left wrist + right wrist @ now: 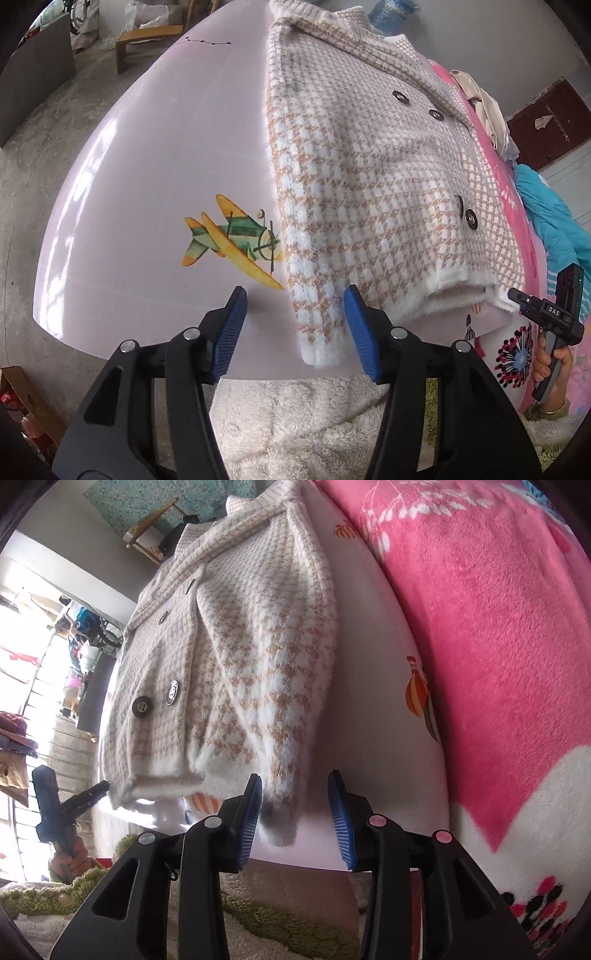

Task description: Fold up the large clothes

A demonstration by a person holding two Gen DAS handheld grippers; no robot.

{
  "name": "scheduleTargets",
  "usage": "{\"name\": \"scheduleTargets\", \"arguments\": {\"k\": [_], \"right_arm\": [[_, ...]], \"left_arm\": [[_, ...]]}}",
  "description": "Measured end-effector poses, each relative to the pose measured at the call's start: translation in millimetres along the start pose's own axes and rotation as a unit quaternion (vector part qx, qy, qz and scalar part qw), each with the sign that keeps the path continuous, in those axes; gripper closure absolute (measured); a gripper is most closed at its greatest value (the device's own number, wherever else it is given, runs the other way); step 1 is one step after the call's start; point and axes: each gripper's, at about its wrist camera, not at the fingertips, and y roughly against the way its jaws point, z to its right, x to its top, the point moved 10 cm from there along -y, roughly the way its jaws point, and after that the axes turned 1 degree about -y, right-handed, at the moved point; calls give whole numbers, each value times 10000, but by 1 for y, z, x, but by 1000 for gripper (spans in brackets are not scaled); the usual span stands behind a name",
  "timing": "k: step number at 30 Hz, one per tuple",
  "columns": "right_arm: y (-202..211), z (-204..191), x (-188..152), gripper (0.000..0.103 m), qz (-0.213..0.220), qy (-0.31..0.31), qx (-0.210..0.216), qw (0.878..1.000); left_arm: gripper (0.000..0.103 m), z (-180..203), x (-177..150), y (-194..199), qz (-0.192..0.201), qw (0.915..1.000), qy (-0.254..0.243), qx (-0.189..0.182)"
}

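Now the coat [369,177] lies flat on the surface [166,147], both sleeves folded in. Left gripper [295,325] and right gripper [295,805]: jaws apart, empty, a cuff below each.

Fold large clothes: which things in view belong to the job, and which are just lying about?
Belong to the job:
checked coat, both sleeves folded in
left gripper, open
right gripper, open
pale table

Lying about:
pink blanket
blue garment
wooden stool
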Motion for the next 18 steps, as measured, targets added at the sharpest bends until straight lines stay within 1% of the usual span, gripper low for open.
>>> {"name": "scheduleTargets", "arguments": {"k": [2, 3, 4, 5, 7, 9, 12, 15, 18], "right_arm": [[-2, -3, -3, 68, -41, -42, 136, 9999], [-4, -4, -6, 77, -52, -31, 171, 9998], [-6, -6, -8, 84, -72, -27, 177, 9998], [-8, -6, -9, 92, -112, -50, 184, 9998], [-7, -6, -10, 94, -63, -147, 249, 9996], [2, -9, -6, 95, 83, -206, 396, 9990], [29, -22, 10, 95, 454, -255, 745, 9959], [58, -45, 36, 95, 891, -132, 1116, 9897], [73, -63, 70, 95, 1243, 29, 1332, 9833]], "left_arm": [[56, 11, -1, -3, -11, 9999, -128, -105], [61, 15, -2, -5, -42, 9997, -193, -144], [67, 18, -3, -8, -51, 9996, -260, -100], [70, 19, -4, -9, -34, 9994, -334, -1], [93, 23, -2, -10, 13, 9985, -529, 138], [96, 28, 2, 2, 156, 9981, -592, 15], [96, 39, 20, 34, 551, 9958, -678, -265], [96, 45, 51, 69, 1035, 9913, -638, -512], [96, 49, 89, 86, 1348, 9862, -529, -800]]}}
